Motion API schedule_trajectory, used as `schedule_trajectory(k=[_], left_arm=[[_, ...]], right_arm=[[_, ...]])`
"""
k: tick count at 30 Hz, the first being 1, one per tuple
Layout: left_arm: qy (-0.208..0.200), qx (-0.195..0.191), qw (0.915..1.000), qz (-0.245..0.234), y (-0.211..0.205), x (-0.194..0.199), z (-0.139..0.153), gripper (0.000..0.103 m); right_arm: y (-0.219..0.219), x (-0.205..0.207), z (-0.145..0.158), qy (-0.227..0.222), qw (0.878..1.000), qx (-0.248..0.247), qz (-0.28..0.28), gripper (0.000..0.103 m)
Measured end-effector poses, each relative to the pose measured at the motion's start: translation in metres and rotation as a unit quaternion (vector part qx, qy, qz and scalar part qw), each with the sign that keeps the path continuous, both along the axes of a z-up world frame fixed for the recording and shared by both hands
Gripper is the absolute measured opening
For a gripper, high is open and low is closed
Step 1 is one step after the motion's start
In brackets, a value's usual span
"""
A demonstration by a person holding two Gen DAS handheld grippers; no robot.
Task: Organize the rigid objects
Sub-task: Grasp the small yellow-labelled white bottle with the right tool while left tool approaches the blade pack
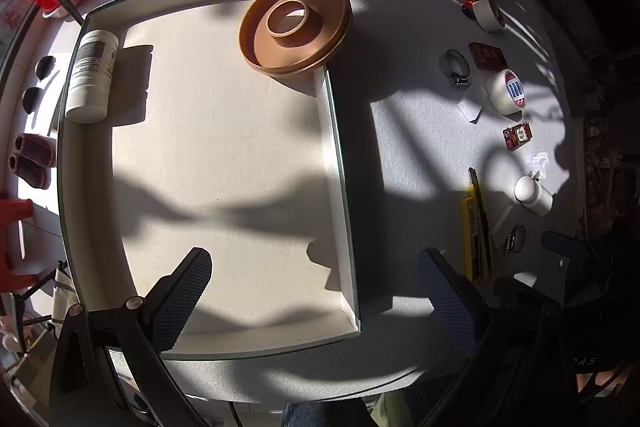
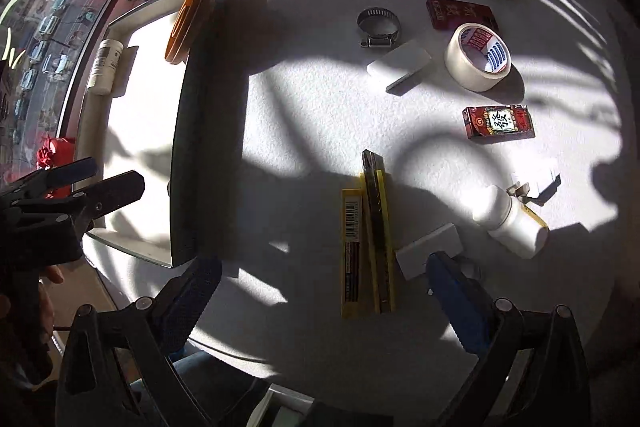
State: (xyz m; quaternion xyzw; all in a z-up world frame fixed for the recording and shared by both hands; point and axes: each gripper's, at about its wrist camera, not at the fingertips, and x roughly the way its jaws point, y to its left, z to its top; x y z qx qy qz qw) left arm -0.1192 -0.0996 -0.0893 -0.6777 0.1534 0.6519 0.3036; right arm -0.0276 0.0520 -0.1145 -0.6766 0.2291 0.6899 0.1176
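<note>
Tray (image 1: 340,163) beneath left tongs (image 1: 316,291), spread empty.

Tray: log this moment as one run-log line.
tray: holds white bottle, orange ring | left gripper: open, empty | right gripper: open, above utility knife

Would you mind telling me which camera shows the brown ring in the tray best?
The left wrist view: the brown ring faces the camera, showing its rim and centre hole as it leans on the tray wall. The right wrist view shows it nearly edge-on.
</note>
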Motion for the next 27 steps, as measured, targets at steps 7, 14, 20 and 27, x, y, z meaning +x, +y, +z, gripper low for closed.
schedule_trajectory(k=[7,14,20,27], left_arm=[[-0.023,-0.013,0.9958,-0.088,0.079,0.045,-0.013,0.103],[-0.006,-0.067,0.9919,-0.107,0.122,0.075,-0.052,0.103],[0.02,-0.087,0.9901,-0.108,0.129,0.082,-0.063,0.103],[0.025,-0.103,0.9908,-0.084,0.112,0.073,-0.064,0.103]], right_arm=[[0.046,0.066,-0.011,-0.034,0.994,-0.009,-0.107,0.103],[0.064,0.097,-0.012,-0.04,0.992,-0.013,-0.117,0.103],[0.07,0.119,-0.014,-0.045,0.992,-0.014,-0.119,0.103],[0.079,0.122,-0.015,-0.031,0.991,-0.012,-0.133,0.103]])
